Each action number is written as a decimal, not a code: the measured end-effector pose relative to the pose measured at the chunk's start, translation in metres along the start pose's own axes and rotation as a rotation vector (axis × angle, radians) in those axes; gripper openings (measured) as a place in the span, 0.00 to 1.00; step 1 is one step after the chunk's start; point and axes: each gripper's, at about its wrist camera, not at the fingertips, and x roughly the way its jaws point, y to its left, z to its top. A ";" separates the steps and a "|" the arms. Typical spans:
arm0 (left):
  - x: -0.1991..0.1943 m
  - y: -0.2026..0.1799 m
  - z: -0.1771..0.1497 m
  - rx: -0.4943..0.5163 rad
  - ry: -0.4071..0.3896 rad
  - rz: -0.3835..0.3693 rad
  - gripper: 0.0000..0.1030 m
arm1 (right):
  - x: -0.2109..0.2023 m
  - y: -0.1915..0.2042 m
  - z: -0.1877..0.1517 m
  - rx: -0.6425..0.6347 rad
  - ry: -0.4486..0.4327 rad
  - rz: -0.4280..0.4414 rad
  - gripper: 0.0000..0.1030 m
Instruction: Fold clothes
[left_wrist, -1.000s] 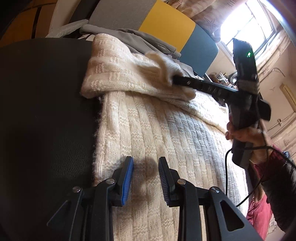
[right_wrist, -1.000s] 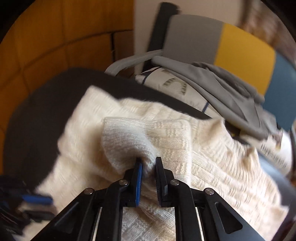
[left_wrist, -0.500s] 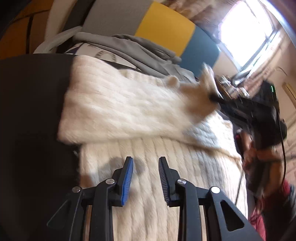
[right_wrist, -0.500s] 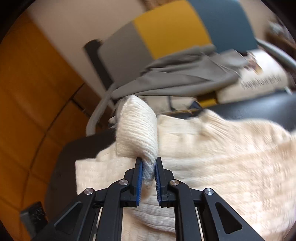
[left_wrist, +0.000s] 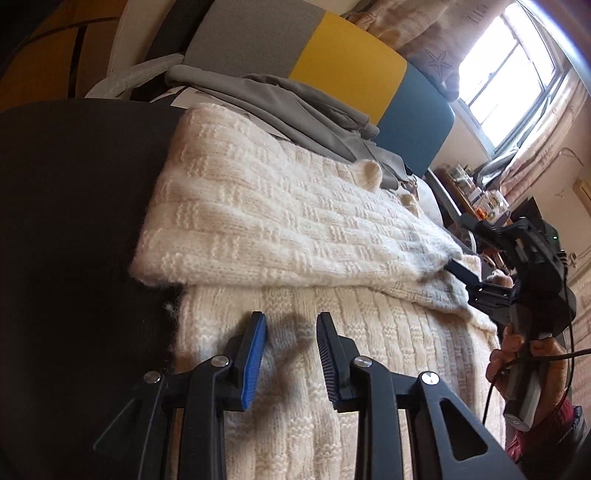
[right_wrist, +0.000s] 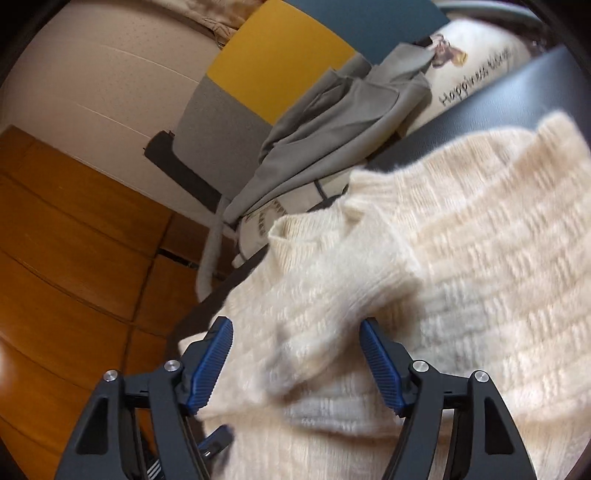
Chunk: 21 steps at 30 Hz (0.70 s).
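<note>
Cream sweater, sleeve laid across, both grippers let go

The sweater (left_wrist: 295, 229) is a chunky cream basket-weave knit, spread on the black surface (left_wrist: 74, 221) right ahead of my left gripper (left_wrist: 291, 354), whose blue pads are spread apart just above the knit with nothing between them. One sleeve (right_wrist: 332, 295) lies folded across the body, and its cuff sits between the wide-spread fingers of my right gripper (right_wrist: 295, 362), not pinched by either pad as far as I can see. Only readable writing is on the white pillow (right_wrist: 476, 62) beyond the right gripper: "Happiness", the rest too blurry. The left view alone shows the window (left_wrist: 513, 74) and the person's hand (left_wrist: 532, 362) on the right gripper's handle; the right view alone shows the wood panelling (right_wrist: 74, 258).
</note>
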 end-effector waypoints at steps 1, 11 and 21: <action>-0.001 0.000 -0.001 -0.004 -0.005 -0.002 0.27 | 0.005 0.001 0.002 0.010 0.000 -0.022 0.60; -0.008 0.009 0.000 -0.068 -0.044 -0.040 0.27 | -0.005 0.101 0.023 -0.353 -0.018 -0.153 0.09; -0.005 0.020 0.011 -0.109 -0.049 -0.017 0.27 | -0.084 0.145 0.061 -0.409 -0.208 -0.093 0.08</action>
